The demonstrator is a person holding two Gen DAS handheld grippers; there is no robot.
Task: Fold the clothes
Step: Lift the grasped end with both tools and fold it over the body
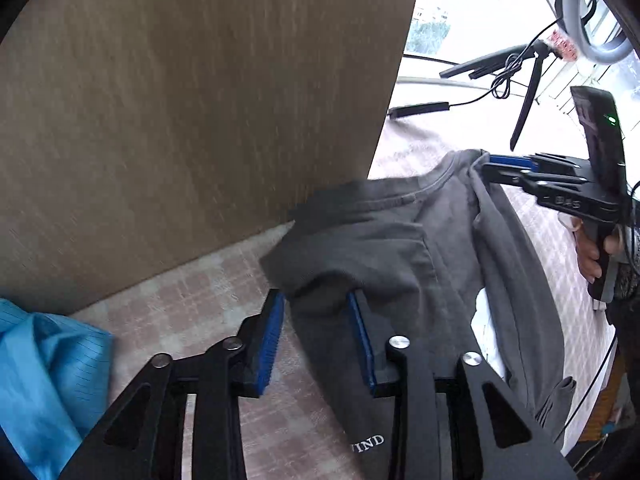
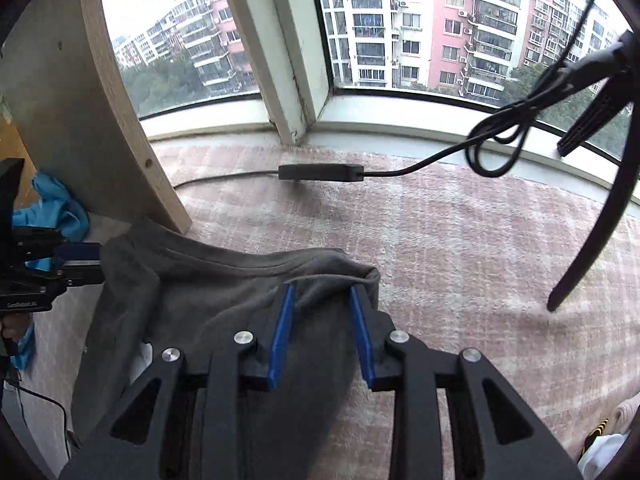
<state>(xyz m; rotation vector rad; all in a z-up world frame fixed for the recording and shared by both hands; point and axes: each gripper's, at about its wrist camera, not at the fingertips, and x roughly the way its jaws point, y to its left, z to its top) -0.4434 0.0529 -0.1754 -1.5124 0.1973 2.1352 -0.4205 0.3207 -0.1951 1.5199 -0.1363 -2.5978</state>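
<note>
Left tool parted over grey shirt — hem cut off

Left gripper pointed steeply down, blue-padded fingers standing apart, not pressing on anything. Right gripper also tilted steeply down, its fingers parted to a moderate gap, pads free on both sides. Seen from the left wrist view: right gripper reaching in from the right side, held by a hand wrapped around the black handle below it. Seen from the right wrist view: left gripper coming in from the left edge, roughly level with the right one, both well apart.
</note>
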